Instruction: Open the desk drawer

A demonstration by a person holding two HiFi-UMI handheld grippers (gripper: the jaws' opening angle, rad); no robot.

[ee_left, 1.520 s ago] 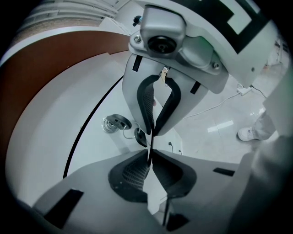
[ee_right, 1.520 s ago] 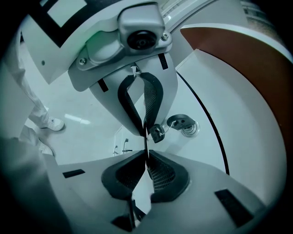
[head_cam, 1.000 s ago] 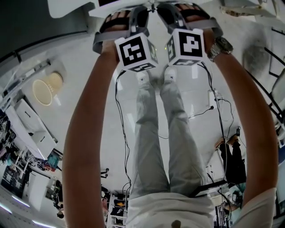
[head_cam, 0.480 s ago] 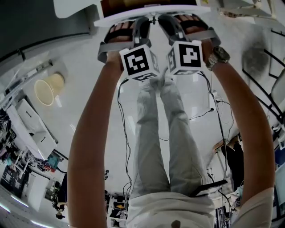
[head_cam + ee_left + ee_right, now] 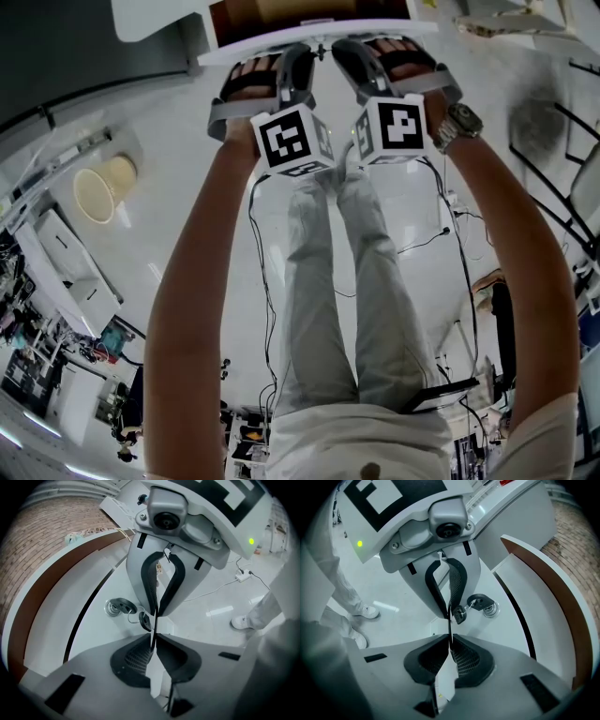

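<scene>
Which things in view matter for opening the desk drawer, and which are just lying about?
For the job:
- drawer, already partly out, brown inside showing in the head view
- key in the drawer's lock, with a second one hanging from its ring

Lying about:
- cream round bin on the floor
- white power strip with its cable
- cluttered shelves at lower left

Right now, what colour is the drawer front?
White; the drawer shows best in the left gripper view.

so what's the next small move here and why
Probably pull the drawer front further toward your body: the left tool and right tool both pinch its edge, though the left's jaws are opening, and only a narrow strip of brown interior shows.
</scene>
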